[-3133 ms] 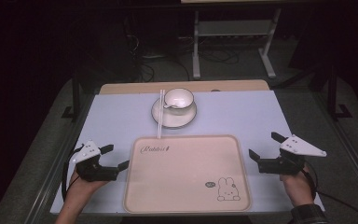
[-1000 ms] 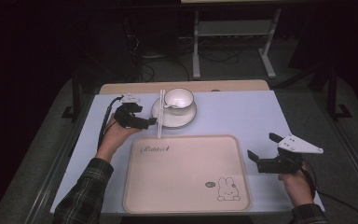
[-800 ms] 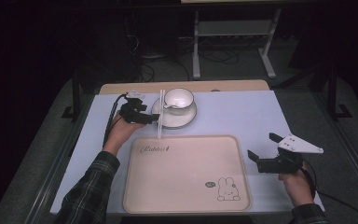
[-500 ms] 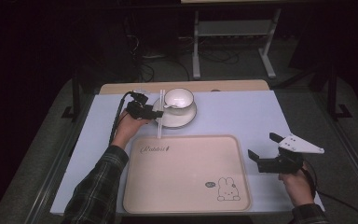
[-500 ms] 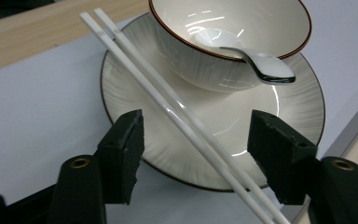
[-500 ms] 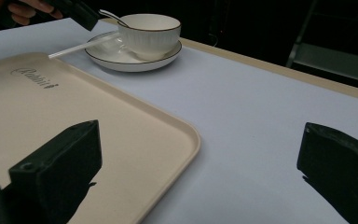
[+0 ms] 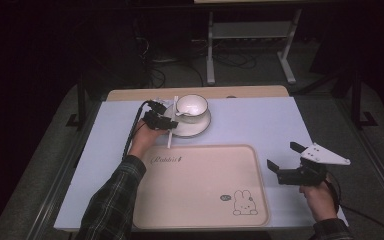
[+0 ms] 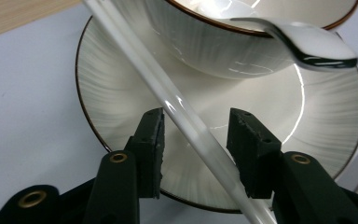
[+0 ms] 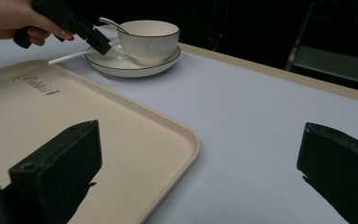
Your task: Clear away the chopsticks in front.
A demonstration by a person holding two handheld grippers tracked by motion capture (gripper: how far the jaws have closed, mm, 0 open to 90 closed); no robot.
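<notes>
1. Nearest the person, the right hand-held gripper (image 7: 286, 162) hangs over the table (image 7: 280, 125) just off the right edge of the beige tray (image 7: 200, 185); its jaws stand wide apart with nothing between them, as the right gripper view also shows.
2. Farther in, the left hand-held gripper (image 7: 162, 120) sits beyond the tray's far left corner, at the left rim of the saucer (image 7: 200, 127).
3. In the left gripper view its jaws have just been closing and now stand partly open, with the white straw (image 8: 186, 121) running slantwise through the gap between them.
4. The left pad (image 8: 151, 140) sits just beside the straw and may be touching it; the right pad (image 8: 249, 144) is clearly apart from it, so the straw is not yet pinched.
5. The straw lies across the saucer's left side, its near end on the table toward the tray.
6. Beyond the jaws, the cup (image 8: 223, 42) stands on the saucer with a spoon (image 8: 307, 44) resting over its rim.
</notes>
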